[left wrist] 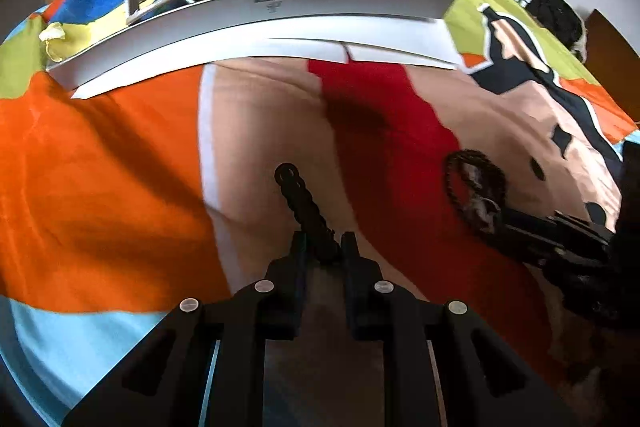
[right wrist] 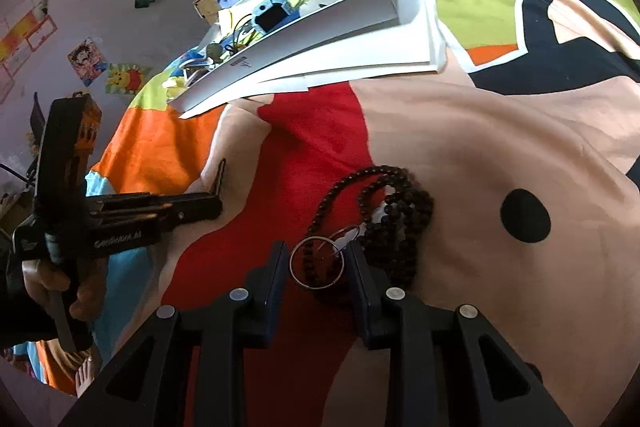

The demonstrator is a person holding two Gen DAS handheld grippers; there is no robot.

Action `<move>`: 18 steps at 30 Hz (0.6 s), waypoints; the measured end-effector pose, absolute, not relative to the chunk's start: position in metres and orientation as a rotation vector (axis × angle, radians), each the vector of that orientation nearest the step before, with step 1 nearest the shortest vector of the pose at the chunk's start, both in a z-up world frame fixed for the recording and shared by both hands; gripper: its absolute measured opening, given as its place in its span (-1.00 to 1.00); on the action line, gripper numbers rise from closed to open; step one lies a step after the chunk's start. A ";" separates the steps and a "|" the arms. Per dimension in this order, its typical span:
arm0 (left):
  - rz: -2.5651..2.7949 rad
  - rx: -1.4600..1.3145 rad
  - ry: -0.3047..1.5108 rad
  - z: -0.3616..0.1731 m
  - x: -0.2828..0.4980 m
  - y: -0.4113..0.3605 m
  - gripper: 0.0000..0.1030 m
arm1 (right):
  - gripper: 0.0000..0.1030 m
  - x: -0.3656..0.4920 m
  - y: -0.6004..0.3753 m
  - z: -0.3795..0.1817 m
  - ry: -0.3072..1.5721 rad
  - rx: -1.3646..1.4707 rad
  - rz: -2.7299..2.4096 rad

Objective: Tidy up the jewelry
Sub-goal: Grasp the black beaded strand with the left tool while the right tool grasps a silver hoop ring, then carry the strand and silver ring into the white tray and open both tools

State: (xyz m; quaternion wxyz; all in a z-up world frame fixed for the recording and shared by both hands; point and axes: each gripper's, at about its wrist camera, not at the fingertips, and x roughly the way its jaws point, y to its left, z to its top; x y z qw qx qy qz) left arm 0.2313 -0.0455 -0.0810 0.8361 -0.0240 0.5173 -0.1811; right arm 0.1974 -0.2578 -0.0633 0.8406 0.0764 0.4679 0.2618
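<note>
Left tongs (left wrist: 323,247) pinch a dark bead strand (left wrist: 302,205); right tongs (right wrist: 316,259) spread around a ring (right wrist: 317,263).

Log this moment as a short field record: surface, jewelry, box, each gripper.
surface: cartoon-print bedsheet
jewelry: dark bead necklace heaped on the sheet, metal ring lying on it
box: white open box at the far side, small items inside
left gripper: shut on black twisted piece
right gripper: open, fingers either side of the metal ring

Dark bead necklace (right wrist: 384,211) coiled on bedspread, metal ring (right wrist: 317,263) overlapping its edge
</note>
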 end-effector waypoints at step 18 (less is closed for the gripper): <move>-0.479 -0.071 1.049 -0.045 0.186 -0.060 -0.75 | -0.46 0.172 -0.252 -0.037 0.905 0.158 0.609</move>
